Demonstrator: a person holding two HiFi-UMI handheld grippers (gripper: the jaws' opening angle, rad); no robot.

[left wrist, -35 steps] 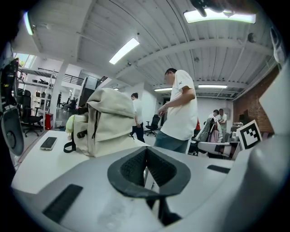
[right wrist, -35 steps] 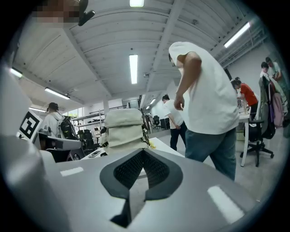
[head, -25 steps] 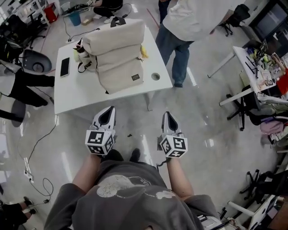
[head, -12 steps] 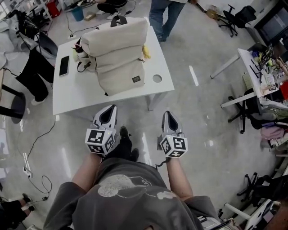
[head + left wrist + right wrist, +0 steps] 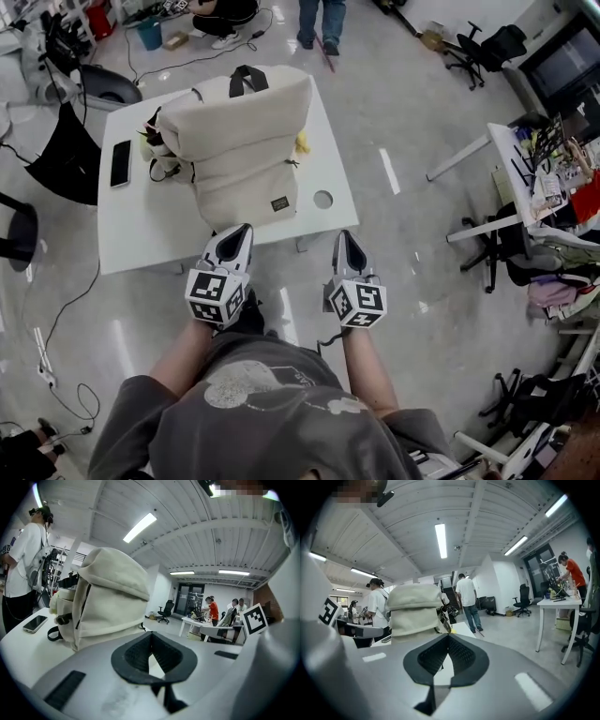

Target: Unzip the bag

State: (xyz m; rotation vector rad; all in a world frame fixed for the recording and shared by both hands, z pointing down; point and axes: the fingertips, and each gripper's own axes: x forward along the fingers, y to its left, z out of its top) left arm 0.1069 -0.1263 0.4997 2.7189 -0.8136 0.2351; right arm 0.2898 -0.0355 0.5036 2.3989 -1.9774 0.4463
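bag: cream backpack, upright on the white table, near its middle; black handle on top, small dark label low on the near face; the zip is too small to make out.
left gripper: jaws clenched tip to tip, nothing between them; held over the table's near edge, close to the bag's near face but not touching it.
right gripper: jaws pressed together, empty; held by the table's near right corner, apart from the bag.
left gripper view: the bag stands ahead and to the left of the closed jaws, with the phone flat on the table beyond it.
right gripper view: the bag stands straight ahead, a little left of the closed jaws.
phone: dark, flat on the table's left side, apart from the bag.
hole: round, in the tabletop just right of the bag.
yellow thing: at the bag's right side, mostly hidden; cannot tell what it is.
holder: grey shirt, bare forearms, standing at the table's near side.
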